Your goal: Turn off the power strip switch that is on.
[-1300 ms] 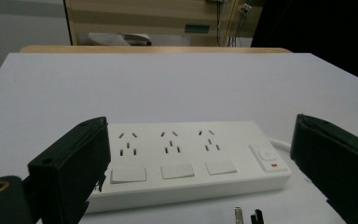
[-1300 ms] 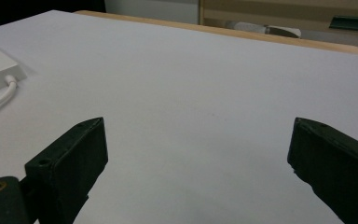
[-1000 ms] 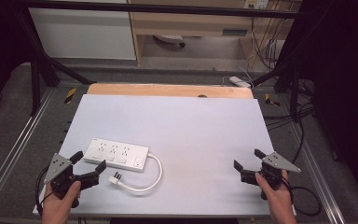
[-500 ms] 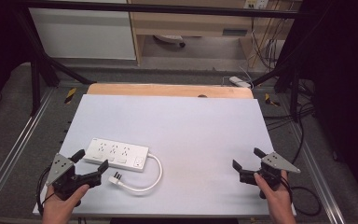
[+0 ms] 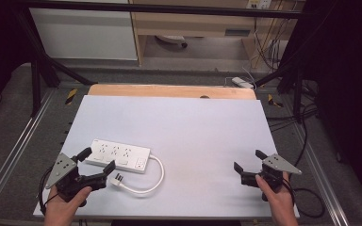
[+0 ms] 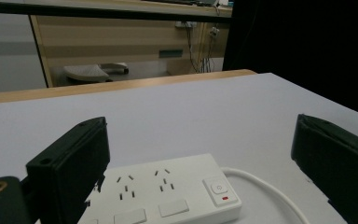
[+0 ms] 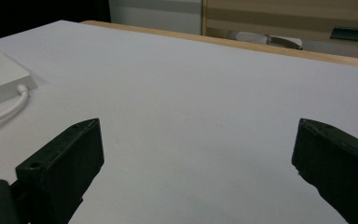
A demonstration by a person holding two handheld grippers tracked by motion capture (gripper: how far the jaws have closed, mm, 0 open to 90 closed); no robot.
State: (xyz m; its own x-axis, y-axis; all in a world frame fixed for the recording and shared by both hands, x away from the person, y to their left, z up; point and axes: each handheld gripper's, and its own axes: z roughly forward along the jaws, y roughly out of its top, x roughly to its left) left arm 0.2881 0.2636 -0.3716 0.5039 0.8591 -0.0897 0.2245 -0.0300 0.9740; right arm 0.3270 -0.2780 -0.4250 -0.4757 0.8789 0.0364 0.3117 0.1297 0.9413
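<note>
A white power strip [image 5: 118,156] lies flat on the white table [image 5: 193,127] at the front left, several sockets and a switch facing up. Its white cable [image 5: 156,175] loops round to the plug [image 5: 118,178] lying in front of it. My left gripper [image 5: 96,160] is open, its tips just short of the strip's near edge, one at the left end and one by the plug. In the left gripper view the strip [image 6: 168,196] lies between the spread jaws of the gripper [image 6: 200,126]. My right gripper [image 5: 248,160] is open over bare table at the front right and holds nothing.
A wooden strip [image 5: 169,90] runs along the table's far edge. Metal rails [image 5: 23,141] flank both sides. Behind are a cabinet [image 5: 188,23], cables and a white adapter [image 5: 242,82] on the floor. In the right gripper view, the strip's end [image 7: 0,74] and cable [image 7: 4,112] lie far left.
My left gripper has edged slightly right and forward, toward the power strip. The right gripper has hardly moved. Both stay open.
</note>
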